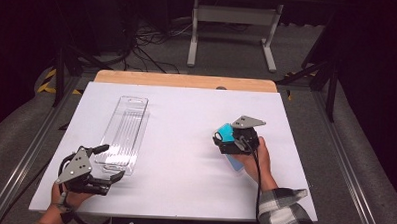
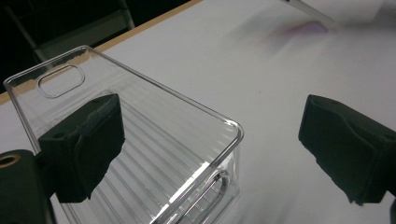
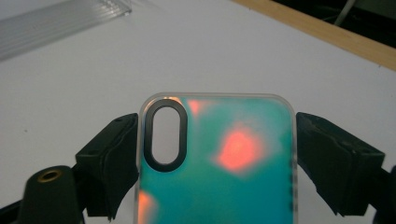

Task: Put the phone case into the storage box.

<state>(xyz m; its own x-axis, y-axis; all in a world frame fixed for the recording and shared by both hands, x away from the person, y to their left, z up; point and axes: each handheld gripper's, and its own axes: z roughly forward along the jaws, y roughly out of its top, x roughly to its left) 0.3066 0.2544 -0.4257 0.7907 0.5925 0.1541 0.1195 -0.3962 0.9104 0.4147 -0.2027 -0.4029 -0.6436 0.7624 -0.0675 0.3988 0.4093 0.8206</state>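
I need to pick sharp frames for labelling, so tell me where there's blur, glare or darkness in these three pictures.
High view: dark surroundings, bright white table, all fairly soft. Left gripper view: clear ribbed plastic tray sharp with rim glints, top right corner smeared. Right gripper view: teal phone case with orange blotches looks soft, far tray blurred.

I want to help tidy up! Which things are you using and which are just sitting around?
In use:
- phone case, clamped in the right gripper
- clear tray, with the open left gripper at its near end

Just around:
- white stand on the floor behind the table
- cables on the floor
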